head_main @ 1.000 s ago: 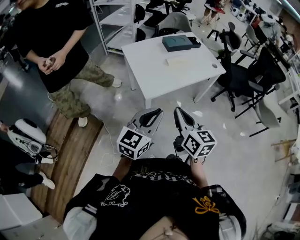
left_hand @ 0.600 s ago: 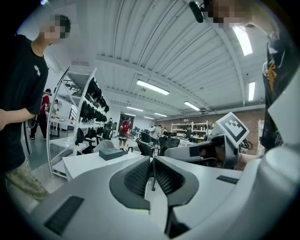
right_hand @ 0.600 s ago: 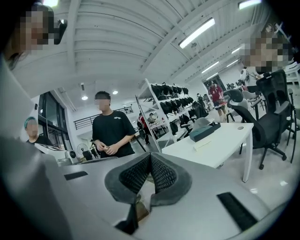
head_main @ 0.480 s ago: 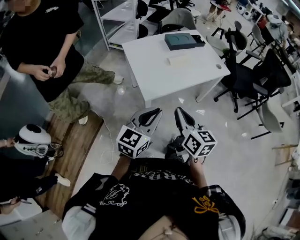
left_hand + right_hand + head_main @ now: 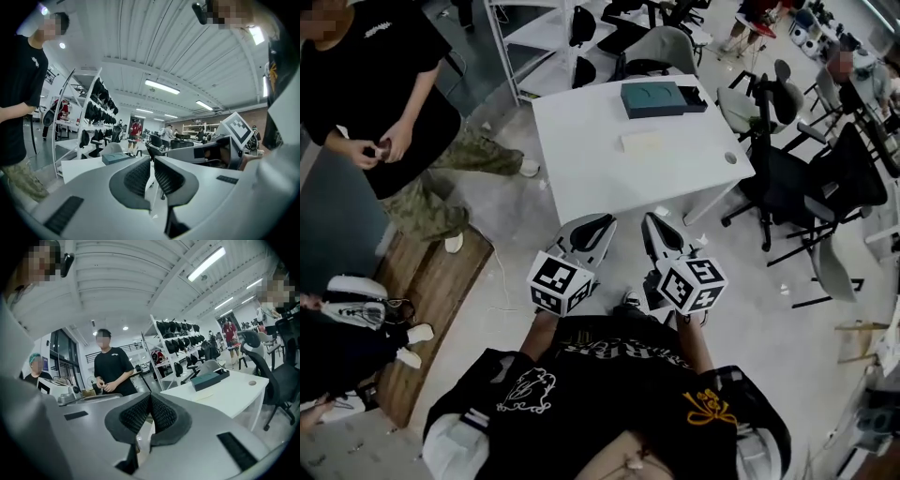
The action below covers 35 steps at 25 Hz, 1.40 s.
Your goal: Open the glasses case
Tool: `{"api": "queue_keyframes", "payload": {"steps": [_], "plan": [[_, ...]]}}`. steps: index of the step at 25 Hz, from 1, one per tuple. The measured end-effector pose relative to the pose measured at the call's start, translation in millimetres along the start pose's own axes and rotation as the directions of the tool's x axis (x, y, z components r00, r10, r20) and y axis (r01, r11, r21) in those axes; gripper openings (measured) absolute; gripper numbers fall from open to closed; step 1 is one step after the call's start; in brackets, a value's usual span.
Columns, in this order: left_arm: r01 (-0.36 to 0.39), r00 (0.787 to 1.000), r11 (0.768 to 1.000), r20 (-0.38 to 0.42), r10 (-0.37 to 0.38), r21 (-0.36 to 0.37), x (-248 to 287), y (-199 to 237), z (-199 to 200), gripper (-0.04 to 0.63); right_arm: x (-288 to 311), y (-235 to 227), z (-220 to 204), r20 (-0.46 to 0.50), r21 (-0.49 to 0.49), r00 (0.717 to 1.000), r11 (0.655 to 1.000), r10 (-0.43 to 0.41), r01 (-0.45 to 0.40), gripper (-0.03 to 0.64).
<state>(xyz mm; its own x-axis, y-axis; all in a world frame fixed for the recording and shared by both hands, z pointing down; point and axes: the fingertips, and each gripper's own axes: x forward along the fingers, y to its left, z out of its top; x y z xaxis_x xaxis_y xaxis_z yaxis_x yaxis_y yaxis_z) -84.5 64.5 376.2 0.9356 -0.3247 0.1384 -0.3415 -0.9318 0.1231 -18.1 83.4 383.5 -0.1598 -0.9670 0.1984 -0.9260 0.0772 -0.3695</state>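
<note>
On the white table [image 5: 600, 159], well ahead of both grippers: the closed teal glasses case [image 5: 652, 97].
Left gripper [image 5: 607, 219] and right gripper [image 5: 649, 217] have jaws pressed together, empty; the black item [image 5: 694, 92] touching the case's end is too small to identify.

Place: a big open workroom, like an office and a lab in one.
Middle: a white table [image 5: 600, 159] stands on a bare grey floor [image 5: 787, 356].
Right of the table: black office chairs [image 5: 783, 173] on wheels.
Behind the table: tall white shelves [image 5: 98, 101] hung with rows of dark things.
Left of the table: a person in a black shirt [image 5: 380, 94] stands there.
Far behind the table: more desks, chairs and people [image 5: 136, 132].
Above the table: a ribbed white ceiling with long strip lights [image 5: 161, 86].
</note>
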Motion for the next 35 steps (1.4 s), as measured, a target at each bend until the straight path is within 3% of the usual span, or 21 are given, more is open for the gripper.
{"api": "queue_keyframes", "payload": {"steps": [6, 11, 17, 22, 26, 35], "plan": [[-0.043, 0.999, 0.999, 0.012, 0.043, 0.007, 78.3, -19.3, 9.5, 0.041, -5.4, -75.1, 32.6, -0.018, -0.022, 0.999, 0.999, 0.035, -0.035, 0.014], [-0.098, 0.995, 0.995, -0.010, 0.098, -0.004, 118.7, -26.4, -2.2, 0.041, -2.1, -124.5, 34.9, -0.032, 0.009, 0.997, 0.997, 0.075, -0.075, 0.014], [-0.160, 0.986, 0.987, -0.059, 0.159, -0.022, 132.1, -29.8, -0.4, 0.040, 0.8, -147.7, 38.9, -0.057, 0.065, 0.990, 0.990, 0.128, -0.125, 0.014], [-0.190, 0.977, 0.982, -0.100, 0.190, 0.003, 137.8, -23.2, -1.7, 0.041, 13.2, -160.2, 34.7, -0.068, 0.104, 0.988, 0.986, 0.139, -0.132, 0.014], [-0.179, 0.972, 0.984, -0.151, 0.177, 0.001, 152.7, -9.5, -11.7, 0.041, 26.4, -175.1, 26.0, -0.091, 0.141, 0.989, 0.984, 0.119, -0.106, 0.014], [-0.078, 0.985, 0.996, -0.153, 0.083, 0.042, 218.7, 66.1, -7.2, 0.041, 117.8, -225.3, 28.4, -0.138, 0.162, 0.990, 0.987, 0.040, -0.017, 0.014]]}}
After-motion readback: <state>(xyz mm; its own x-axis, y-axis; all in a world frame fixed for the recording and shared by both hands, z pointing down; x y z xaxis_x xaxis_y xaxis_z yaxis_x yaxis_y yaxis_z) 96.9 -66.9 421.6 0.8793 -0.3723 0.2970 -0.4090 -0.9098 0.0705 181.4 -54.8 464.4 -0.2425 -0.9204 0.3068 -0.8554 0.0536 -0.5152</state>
